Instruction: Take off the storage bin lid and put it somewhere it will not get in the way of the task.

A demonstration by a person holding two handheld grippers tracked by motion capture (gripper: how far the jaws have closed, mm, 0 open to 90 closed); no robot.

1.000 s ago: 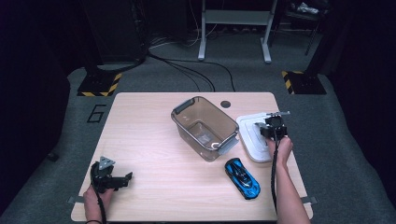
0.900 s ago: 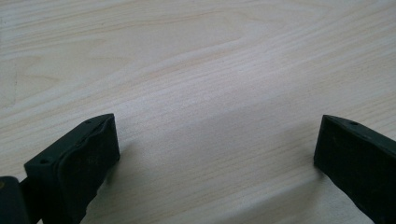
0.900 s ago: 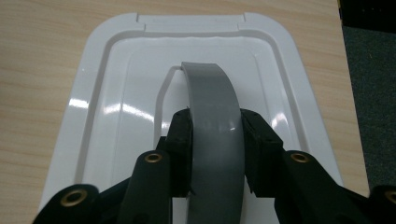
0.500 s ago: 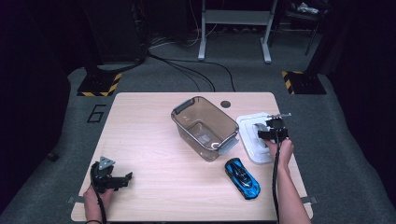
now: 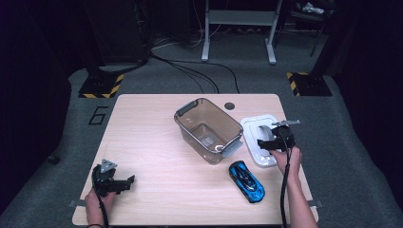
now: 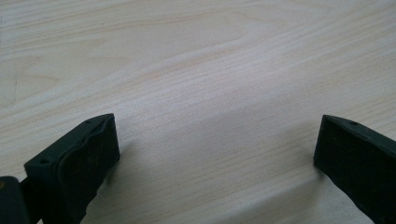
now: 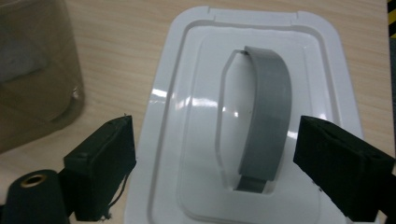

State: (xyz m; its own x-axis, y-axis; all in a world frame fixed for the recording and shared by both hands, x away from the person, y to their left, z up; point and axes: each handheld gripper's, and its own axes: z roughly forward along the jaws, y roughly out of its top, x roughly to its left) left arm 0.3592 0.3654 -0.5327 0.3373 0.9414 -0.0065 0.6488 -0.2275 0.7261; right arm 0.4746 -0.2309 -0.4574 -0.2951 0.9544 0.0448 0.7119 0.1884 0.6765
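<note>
Wooden table carries the clear bin mid-top and white lid at its right edge, where the right gripper, jaws just spread empty over the grey handle, could snag it if dropped carelessly.

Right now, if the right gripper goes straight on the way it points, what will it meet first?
Most likely the grey handle of the white lid. The right gripper points down at the lid, its open jaws on either side of that handle with nothing held. How near they are is hard to judge.
</note>
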